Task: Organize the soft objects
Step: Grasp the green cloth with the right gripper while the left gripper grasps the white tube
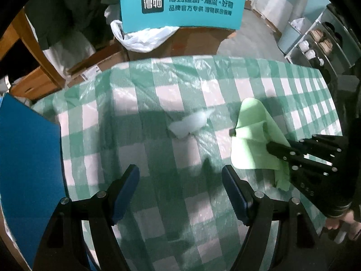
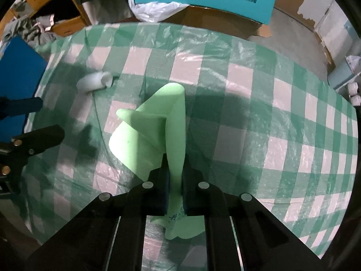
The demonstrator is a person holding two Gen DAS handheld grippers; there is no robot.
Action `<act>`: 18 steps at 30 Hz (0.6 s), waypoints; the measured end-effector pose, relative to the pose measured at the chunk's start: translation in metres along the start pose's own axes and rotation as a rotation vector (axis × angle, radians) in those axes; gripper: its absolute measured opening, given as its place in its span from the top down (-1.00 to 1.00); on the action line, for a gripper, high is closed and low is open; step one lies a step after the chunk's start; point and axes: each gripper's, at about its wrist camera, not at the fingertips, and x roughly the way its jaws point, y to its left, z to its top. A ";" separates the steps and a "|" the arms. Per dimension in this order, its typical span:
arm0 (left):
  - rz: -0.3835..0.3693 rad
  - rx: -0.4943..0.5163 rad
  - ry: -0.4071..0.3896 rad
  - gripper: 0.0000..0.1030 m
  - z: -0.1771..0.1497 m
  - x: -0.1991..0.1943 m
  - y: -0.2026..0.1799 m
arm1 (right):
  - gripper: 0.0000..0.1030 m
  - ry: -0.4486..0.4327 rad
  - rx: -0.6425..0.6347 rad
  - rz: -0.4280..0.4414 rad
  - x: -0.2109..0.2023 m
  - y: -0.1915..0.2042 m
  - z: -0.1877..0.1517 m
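On the green-and-white checked tablecloth (image 2: 259, 103), covered with a glossy clear film, two soft items are lying well apart from each other. Item one — a pale green cloth (image 2: 146, 140), thin and partly folded over itself, is standing up in a loose peak from the table; its near edge is running between the blue pads of the right gripper (image 2: 175, 180), whose jaws are pressing closed on the fabric, with a crumpled tail of the same cloth hanging out below them. From the left wrist view the same cloth (image 1: 250, 135) is lying at the right side of the table with the right gripper (image 1: 274, 148) reaching into it from the right edge (a sleeve and part of a hand are showing just behind it). Item two — a small whitish soft piece (image 1: 191, 122), crumpled, is resting near the table's middle, touched by nothing. Left gripper (image 1: 180, 180): its jaws are standing wide apart over bare tablecloth, holding nothing, short of the whitish piece. Surroundings: a blue flat panel (image 1: 24, 158) is lying at the table's left edge; beyond the far edge a teal box with printed characters (image 1: 182, 6) is sitting on a brown cardboard carton (image 1: 191, 40), beside a white plastic bag (image 1: 144, 38).
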 end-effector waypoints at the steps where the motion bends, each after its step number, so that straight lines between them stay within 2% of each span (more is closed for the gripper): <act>1: -0.001 -0.001 -0.003 -0.49 0.003 0.001 0.000 | 0.86 -0.005 0.012 0.007 -0.003 -0.003 0.003; 8: 0.012 0.020 -0.011 -0.49 0.019 0.010 -0.002 | 0.86 -0.038 0.077 0.031 -0.021 -0.021 0.018; 12: -0.011 0.020 -0.024 -0.49 0.023 0.013 -0.004 | 0.86 -0.047 0.114 0.044 -0.020 -0.036 0.028; 18: 0.008 0.072 -0.024 -0.49 0.031 0.022 -0.016 | 0.86 -0.050 0.148 0.052 -0.023 -0.045 0.034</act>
